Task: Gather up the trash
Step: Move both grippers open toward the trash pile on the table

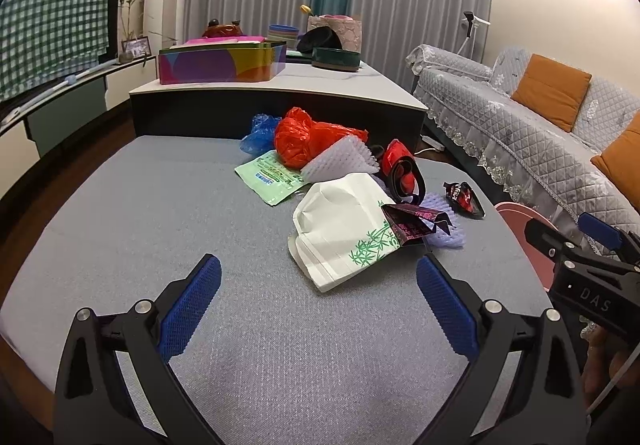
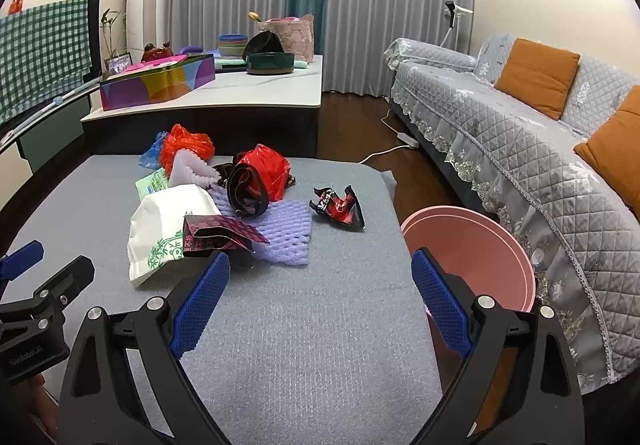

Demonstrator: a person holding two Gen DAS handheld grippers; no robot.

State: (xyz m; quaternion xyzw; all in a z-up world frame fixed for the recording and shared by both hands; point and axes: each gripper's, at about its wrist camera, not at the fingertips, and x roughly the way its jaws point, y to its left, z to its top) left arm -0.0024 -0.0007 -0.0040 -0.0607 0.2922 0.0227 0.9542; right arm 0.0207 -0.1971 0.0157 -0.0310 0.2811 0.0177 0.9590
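Left gripper [image 1: 318,309]: held wide apart and empty above the grey padded table [image 1: 160,205]; nothing is gripped, so nothing can be dropped yet.
Right gripper [image 2: 320,305]: likewise spread wide and empty, with the pink bin [image 2: 500,241] just beside its right finger; the bin could be knocked over or pushed away if the gripper is swung outward carelessly.
White paper bag [image 1: 340,229]: the nearest piece of trash, lying on the table just ahead of the left gripper; being light and puffed up, it is likely to be shoved along the table rather than caught if the fingers are closed too high.
Dark patterned wrapper [image 2: 218,235]: rested partly on the paper bag and on the purple foam net [image 2: 284,233]; it may be flicked off or dragged along when either neighbour is lifted.
Black-and-red wrapper [image 2: 340,207]: lying alone, near the table edge on the bin side; it is thin and flat, so a slip from the pads is judged possible, and it could be swept onto the floor.
Far heap: a red plastic bag [image 1: 308,137], a blue bag [image 1: 258,133], a green packet [image 1: 272,175] and white foam [image 1: 340,161] are tangled together; several pieces may be pulled up at once and shed before the bin is reached.
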